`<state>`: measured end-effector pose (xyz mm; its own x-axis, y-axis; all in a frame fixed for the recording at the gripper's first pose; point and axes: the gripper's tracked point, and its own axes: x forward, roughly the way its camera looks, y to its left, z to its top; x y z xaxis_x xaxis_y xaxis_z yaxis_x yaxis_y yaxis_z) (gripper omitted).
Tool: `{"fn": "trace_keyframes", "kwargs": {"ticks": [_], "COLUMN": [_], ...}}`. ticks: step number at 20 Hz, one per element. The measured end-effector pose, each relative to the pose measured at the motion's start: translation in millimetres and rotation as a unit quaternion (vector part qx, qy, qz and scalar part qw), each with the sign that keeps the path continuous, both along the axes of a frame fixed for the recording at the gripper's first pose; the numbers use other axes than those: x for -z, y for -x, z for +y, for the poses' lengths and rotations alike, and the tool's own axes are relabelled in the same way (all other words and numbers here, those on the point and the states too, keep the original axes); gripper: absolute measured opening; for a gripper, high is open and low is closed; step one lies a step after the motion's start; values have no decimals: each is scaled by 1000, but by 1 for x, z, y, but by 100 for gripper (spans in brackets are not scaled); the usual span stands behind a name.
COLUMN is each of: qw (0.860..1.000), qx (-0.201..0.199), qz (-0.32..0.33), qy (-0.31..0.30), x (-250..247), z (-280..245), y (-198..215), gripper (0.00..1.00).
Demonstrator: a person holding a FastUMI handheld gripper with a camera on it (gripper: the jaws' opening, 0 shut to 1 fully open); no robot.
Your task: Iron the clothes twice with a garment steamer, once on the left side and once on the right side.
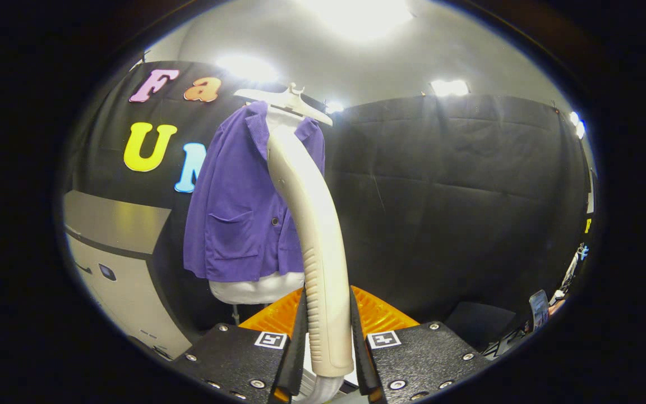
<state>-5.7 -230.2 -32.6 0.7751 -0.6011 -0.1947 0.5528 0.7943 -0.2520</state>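
My gripper (327, 336) is shut on the cream handle of the garment steamer (312, 224), with one finger pressing each side of its ribbed grip. The steamer rises from between the fingers and curves up to its flat head (284, 100), which sits at the collar of a purple jacket (239, 207). The jacket hangs on a white mannequin torso (258, 289) beyond the fingers and slightly left of the steamer. The steamer's handle hides the jacket's middle and part of its right side. A hose leaves the handle's base below the fingers.
A grey and white cabinet (118, 252) stands to the left of the jacket. Black cloth wall (457, 202) runs behind everything. An orange ribbed surface (379, 314) lies just beyond the fingers. Small items, including a dark phone-like object (539, 308), sit low at the far right.
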Motion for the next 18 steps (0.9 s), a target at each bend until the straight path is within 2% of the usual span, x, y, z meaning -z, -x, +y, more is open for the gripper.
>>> {"fn": "trace_keyframes", "kwargs": {"ticks": [8,18], "qw": [998,995], "qx": [-50,-97], "qz": [-24,-32], "qy": [-2,4], "x": [-24,-35], "z": [30,67], "y": [40,31], "gripper": [38,38]}}
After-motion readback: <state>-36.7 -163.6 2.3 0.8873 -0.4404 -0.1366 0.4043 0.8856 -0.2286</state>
